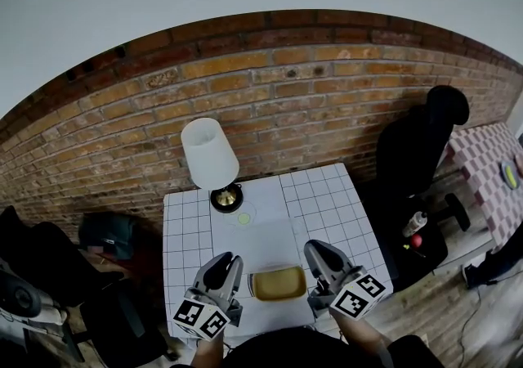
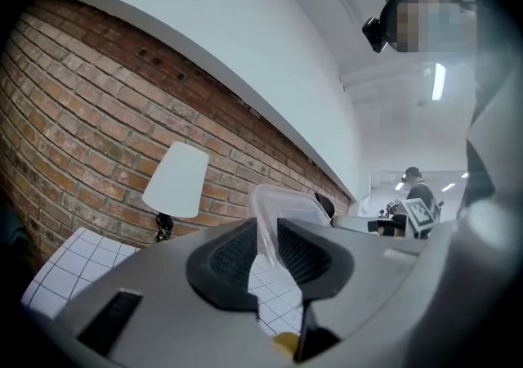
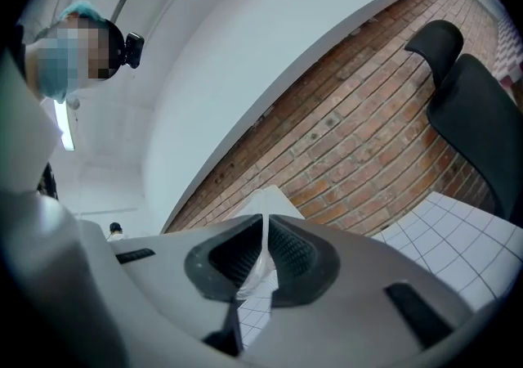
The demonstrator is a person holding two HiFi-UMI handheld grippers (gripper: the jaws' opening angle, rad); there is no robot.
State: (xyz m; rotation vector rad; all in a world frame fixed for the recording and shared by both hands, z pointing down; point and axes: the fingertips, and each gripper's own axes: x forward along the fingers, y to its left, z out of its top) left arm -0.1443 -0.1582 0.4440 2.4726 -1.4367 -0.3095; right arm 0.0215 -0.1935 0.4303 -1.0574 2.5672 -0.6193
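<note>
Container (image 1: 278, 283) status: clear plastic, yellow-brown filling, low at the near edge of the table (image 1: 343, 195), between our two grippers.

Left gripper (image 2: 268, 244): jaws closed onto a thin clear wall of the container, which stands up between the pads. We read this as a firm pinch on its left side.

Right gripper (image 3: 265, 248): jaws likewise pressed together on a thin clear plastic edge, on the container's right side.

The head view does not tell us whether the container rests on the table or hangs just above it.

A pale translucent sheet (image 1: 270, 244) lies just behind the container, toward the lamp (image 1: 210, 154). We cannot tell whether it is a lid or a separate piece.

The lamp stands well back by the brick wall (image 1: 286, 88). A small green round thing (image 1: 243, 218) sits just in front of its base. Both are apart from the container.

Judgement: the two-sided grasp is made, and nothing else about the container looks altered.
</note>
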